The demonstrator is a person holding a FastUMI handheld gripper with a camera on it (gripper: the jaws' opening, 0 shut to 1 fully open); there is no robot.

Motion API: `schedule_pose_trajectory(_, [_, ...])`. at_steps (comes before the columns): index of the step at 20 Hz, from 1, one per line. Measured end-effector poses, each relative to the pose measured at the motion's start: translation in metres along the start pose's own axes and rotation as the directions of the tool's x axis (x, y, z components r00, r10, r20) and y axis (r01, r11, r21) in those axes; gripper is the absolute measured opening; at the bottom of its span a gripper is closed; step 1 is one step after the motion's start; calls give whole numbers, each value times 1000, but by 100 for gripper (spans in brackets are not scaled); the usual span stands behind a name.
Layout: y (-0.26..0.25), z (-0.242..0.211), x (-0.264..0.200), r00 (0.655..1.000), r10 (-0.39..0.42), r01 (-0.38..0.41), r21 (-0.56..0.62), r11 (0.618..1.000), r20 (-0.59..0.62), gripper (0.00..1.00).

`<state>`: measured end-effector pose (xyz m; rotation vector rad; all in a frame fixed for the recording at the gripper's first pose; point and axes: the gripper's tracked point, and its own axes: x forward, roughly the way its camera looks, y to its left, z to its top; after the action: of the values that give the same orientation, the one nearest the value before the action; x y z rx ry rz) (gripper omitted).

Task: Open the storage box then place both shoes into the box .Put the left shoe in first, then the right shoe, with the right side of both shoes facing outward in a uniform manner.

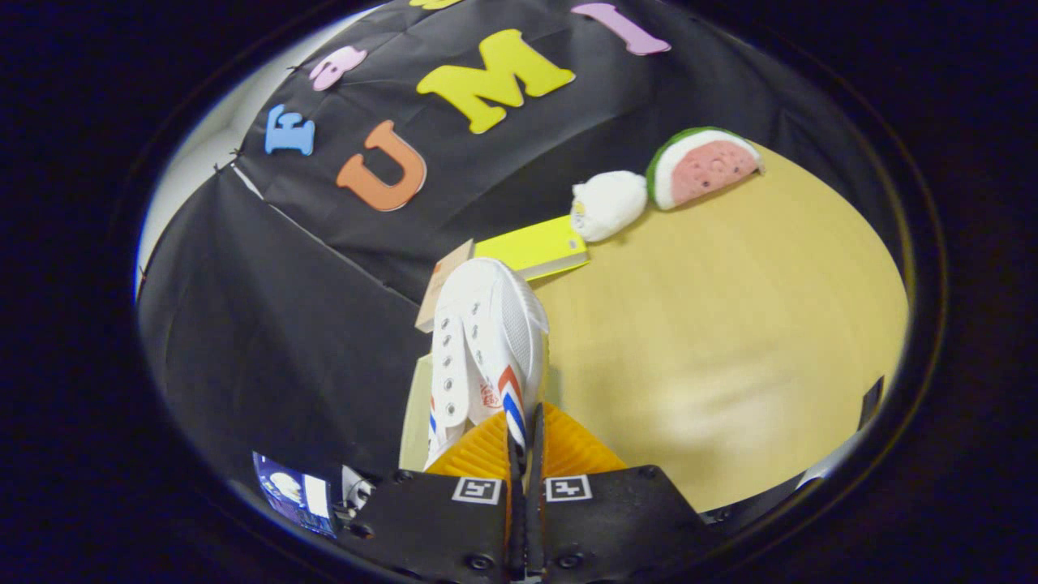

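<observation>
- between the two orange ribbed fingers (486,450) of the gripper (525,438) sits the heel end of a white shoe (486,341); the fingers are drawn almost together and pinch the thin edge of its collar, so the shoe is grasped
- the shoe points away from the fingers, toe up and ahead, its eyelet rows and red-and-blue side stripes facing the camera; its sole and far side are hidden
- behind the toe, a yellow-green flat panel (537,247) and a brown cardboard-like edge (442,292) peek out; whether these belong to the storage box is hard to tell, since the shoe covers most of them
- a pale strip (415,414) beside the shoe's left edge is cut off and unclear
- beyond them, on the yellow table (714,341), a white plush toy (608,204) touches a watermelon-slice plush (701,166)
- near the left finger's base, a small screen-like object (293,491) is partly cut off
</observation>
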<state>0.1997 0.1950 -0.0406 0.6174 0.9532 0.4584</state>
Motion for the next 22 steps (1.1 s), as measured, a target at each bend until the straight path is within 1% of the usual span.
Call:
schedule_pose_trajectory(2, [33,-11,38,1000,-26,25,-14,1000,-17,6])
schedule_pose_trajectory(3, [34,-17,50,998,-55,54,-15,998,-30,6])
schedule_pose_trajectory(4, [27,-24,61,993,-102,102,-15,995,-58,6])
schedule_pose_trajectory(5, [21,-48,78,982,-155,152,-35,988,-105,7])
schedule_pose_trajectory(6, [12,-60,77,974,-195,192,-43,981,-113,12])
schedule_pose_trajectory(7, [20,-64,83,977,-193,188,-58,980,-88,32])
schedule_pose_trajectory(9, [18,-44,62,985,-172,175,-152,973,32,62])
schedule_pose_trajectory(11, [28,-20,21,981,-95,136,-252,958,168,82])
schedule_pose_trajectory(12, [27,-15,-2,970,-50,124,-304,944,240,92])
schedule_pose_trajectory(13, [23,-5,-25,948,-15,130,-344,930,318,100])
schedule_pose_trajectory(15, [7,6,-59,878,35,174,-387,905,477,100])
schedule_pose_trajectory(16, [-6,6,-71,837,48,210,-401,891,546,100])
schedule_pose_trajectory(17, [-21,-2,-78,800,52,253,-415,874,598,100])
schedule_pose_trajectory(18, [-34,-11,-83,774,57,285,-427,858,631,100])
schedule_pose_trajectory(21, [-73,-51,-85,726,70,353,-459,816,684,100])
schedule_pose_trajectory(22, [-85,-62,-85,722,68,362,-459,811,689,100])
